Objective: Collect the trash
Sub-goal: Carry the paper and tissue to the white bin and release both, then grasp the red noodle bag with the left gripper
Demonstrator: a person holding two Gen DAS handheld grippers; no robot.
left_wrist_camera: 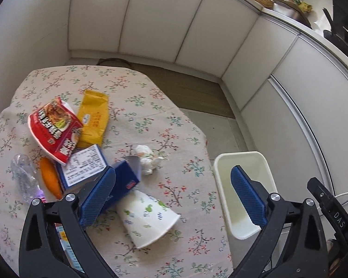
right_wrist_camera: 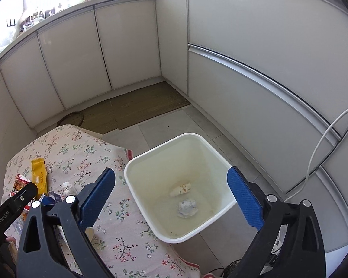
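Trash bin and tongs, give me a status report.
Left tongs and right tongs open, empty. Trash bin holds two wads. Paper cup and wrappers on table. Nothing blocking.

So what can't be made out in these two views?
- Blue carton, left wrist view: its near end is hidden behind the left gripper finger.
- Clear plastic bottle, left wrist view: blurred, label unreadable.
- Two crumpled items in the white bin, right wrist view: too small to identify.
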